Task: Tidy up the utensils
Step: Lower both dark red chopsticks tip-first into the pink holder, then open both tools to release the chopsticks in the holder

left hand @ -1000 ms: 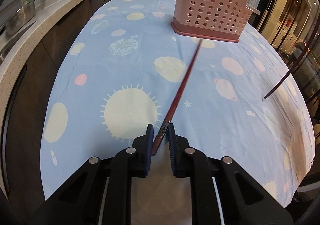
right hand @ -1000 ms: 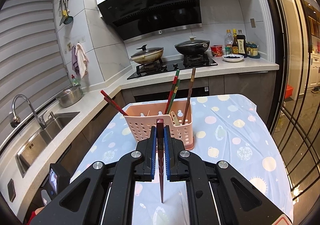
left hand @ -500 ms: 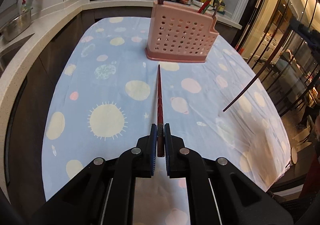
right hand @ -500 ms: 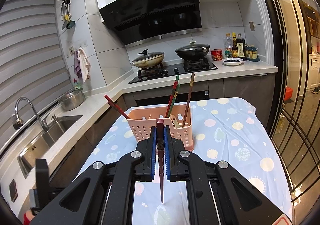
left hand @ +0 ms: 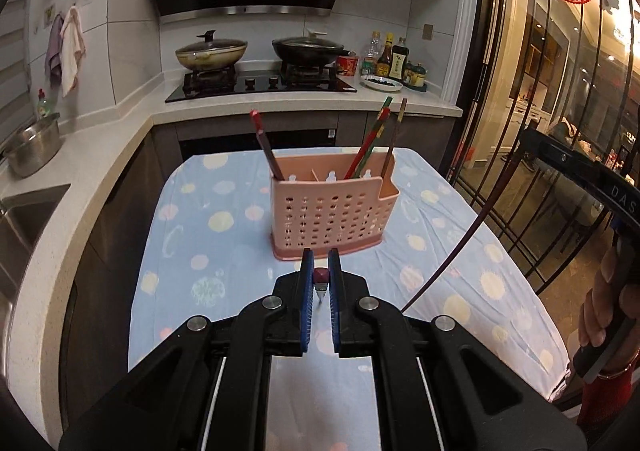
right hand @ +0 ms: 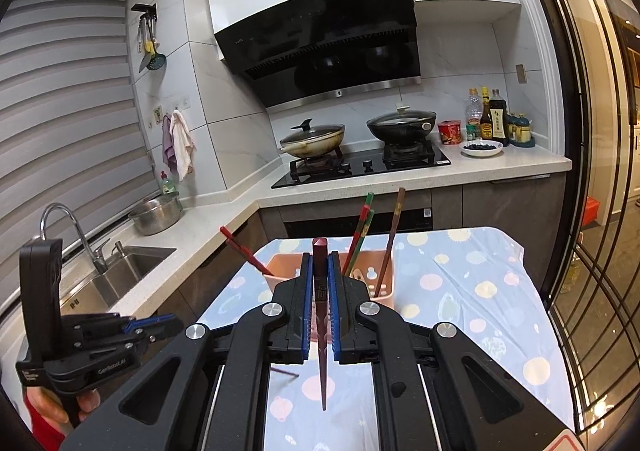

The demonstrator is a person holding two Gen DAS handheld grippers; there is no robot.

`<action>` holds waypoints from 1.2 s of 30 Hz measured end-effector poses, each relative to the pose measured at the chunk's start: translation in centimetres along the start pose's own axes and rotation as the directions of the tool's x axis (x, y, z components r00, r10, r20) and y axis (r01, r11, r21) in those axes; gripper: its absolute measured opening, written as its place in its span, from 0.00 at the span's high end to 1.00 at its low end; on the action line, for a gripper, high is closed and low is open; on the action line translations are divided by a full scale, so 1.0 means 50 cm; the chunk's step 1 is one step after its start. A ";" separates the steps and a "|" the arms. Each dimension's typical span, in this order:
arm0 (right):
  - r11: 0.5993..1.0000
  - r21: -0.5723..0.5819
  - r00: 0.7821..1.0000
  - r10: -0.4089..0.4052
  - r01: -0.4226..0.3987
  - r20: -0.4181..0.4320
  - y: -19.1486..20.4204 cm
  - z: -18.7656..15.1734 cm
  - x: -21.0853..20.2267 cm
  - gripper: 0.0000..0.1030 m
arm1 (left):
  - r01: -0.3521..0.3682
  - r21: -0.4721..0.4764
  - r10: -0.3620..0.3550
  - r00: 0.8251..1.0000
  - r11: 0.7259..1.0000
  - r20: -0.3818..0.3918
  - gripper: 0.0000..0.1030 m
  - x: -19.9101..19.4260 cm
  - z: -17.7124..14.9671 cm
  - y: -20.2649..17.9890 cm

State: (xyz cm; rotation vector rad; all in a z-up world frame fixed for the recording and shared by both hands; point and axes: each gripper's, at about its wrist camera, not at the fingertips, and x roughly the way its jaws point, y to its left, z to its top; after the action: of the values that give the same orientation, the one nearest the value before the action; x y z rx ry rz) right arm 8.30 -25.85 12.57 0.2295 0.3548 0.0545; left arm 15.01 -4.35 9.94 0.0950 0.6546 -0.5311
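We see both hand-held grippers, left (left hand: 321, 278) and right (right hand: 321, 271), each clenched on a slim dark-red chopstick (right hand: 322, 335) above the worktop's blue planet-print cloth (left hand: 208, 235). Beyond stands the perforated pink plastic holder (left hand: 328, 211) with upright chopsticks; farther off we see the pale speckled counter (right hand: 208, 227), steel sink (right hand: 120, 271) and glossy black hob (right hand: 360, 167).

stove: two lidded pans (right hand: 312, 139) | bowl (right hand: 158, 213) by sink (right hand: 120, 271) | bottles (right hand: 490, 117), perhaps sauces

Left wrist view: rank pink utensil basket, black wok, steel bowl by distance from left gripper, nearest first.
From the left gripper:
1. pink utensil basket, straight ahead on the table.
2. steel bowl, far left on the counter.
3. black wok, on the back stove, right burner.
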 end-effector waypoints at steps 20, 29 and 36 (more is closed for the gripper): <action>0.999 -0.004 0.990 0.045 -0.045 0.132 -0.011 0.217 0.117 0.93 | 0.001 0.056 -0.013 0.977 0.998 0.214 0.93 0.007 0.288 -0.038; 0.999 0.002 0.993 0.049 -0.049 0.104 -0.006 0.261 0.212 0.93 | -0.012 0.051 -0.003 0.960 0.999 0.279 0.93 0.018 0.392 -0.026; 0.999 -0.005 0.999 0.045 -0.045 -0.008 -0.006 0.194 0.296 0.93 | -0.040 0.028 0.033 0.976 0.999 0.214 0.93 0.083 0.367 -0.006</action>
State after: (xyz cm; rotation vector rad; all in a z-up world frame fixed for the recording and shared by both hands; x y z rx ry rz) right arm 25.55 -26.83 16.36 0.2320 0.3569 0.1006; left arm 27.84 -10.98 22.03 0.0788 0.4337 -0.5087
